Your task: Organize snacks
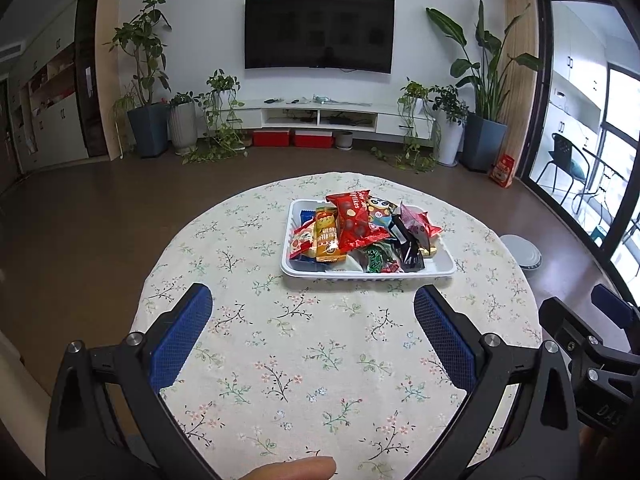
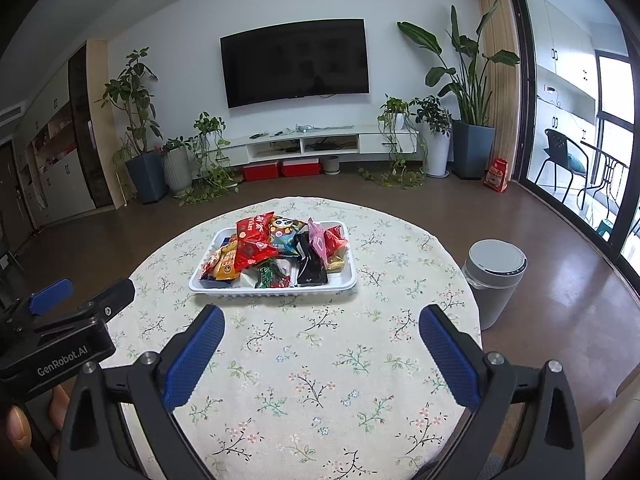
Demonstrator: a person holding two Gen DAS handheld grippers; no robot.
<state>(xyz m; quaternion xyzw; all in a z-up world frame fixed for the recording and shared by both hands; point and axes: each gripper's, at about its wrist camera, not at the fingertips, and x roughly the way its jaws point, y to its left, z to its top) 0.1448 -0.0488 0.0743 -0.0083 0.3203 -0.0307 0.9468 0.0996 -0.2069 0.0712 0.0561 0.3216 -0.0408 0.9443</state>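
A white tray [image 1: 436,270] [image 2: 344,284] sits on the far half of a round table and holds a pile of several snack packets. A big red packet [image 1: 354,220] [image 2: 252,250] lies on top, with a black packet [image 1: 410,256] [image 2: 310,266] and a pink one [image 2: 318,242] to its right. My left gripper [image 1: 312,300] hovers over the near table, short of the tray, open and empty. My right gripper [image 2: 320,320] is also open wide, empty, just short of the tray's front rim. Each gripper shows at the edge of the other's view.
The table wears a floral cloth [image 1: 304,360] [image 2: 320,380]. A grey lidded bin [image 2: 494,276] [image 1: 520,254] stands on the floor right of the table. Beyond lie brown floor, a TV unit [image 1: 320,114], potted plants and a glass door at right. A fingertip [image 1: 298,468] shows at the bottom.
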